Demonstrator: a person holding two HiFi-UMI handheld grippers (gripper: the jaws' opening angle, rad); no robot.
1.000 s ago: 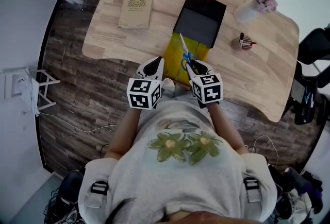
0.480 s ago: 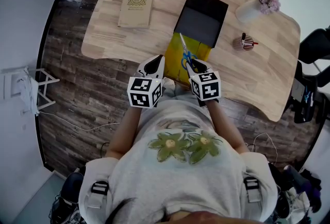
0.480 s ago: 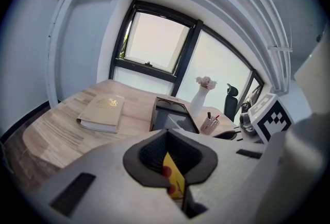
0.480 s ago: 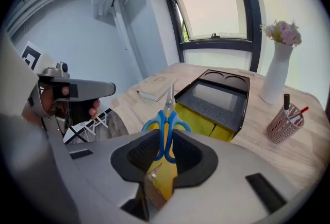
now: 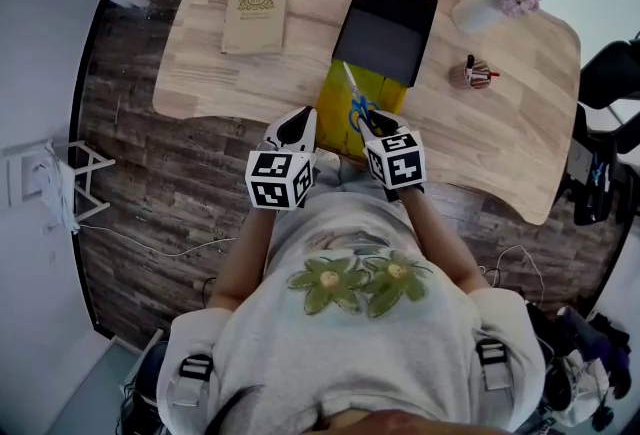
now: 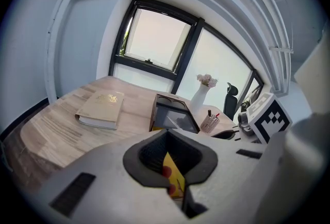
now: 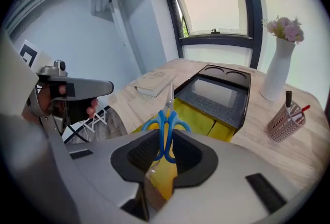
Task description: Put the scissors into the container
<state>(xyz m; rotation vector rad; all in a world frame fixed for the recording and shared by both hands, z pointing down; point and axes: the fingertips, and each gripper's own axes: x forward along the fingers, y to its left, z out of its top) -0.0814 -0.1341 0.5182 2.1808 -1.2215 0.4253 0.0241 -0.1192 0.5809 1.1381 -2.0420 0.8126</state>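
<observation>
Blue-handled scissors (image 7: pixel 166 121) stick out of my right gripper (image 7: pixel 162 158), which is shut on their handles, blades pointing ahead. In the head view the scissors (image 5: pixel 355 103) hang over the near end of the yellow drawer (image 5: pixel 345 98). The drawer is pulled out of a black box container (image 5: pixel 385 28) on the wooden table (image 5: pixel 500 143). From the right gripper view, the container (image 7: pixel 216 95) lies just beyond the blade tip. My left gripper (image 5: pixel 297 123) is held at the table's near edge, left of the drawer. Its jaws (image 6: pixel 172 166) look shut with nothing between them.
A tan book (image 5: pixel 253 13) lies at the table's left. A white vase with pink flowers (image 5: pixel 490 5) and a mesh pen holder (image 5: pixel 476 75) stand right of the container. A dark chair (image 5: pixel 610 83) is past the table's right edge.
Only the head view has shifted slightly; both grippers and the scissors keep their places at the yellow drawer.
</observation>
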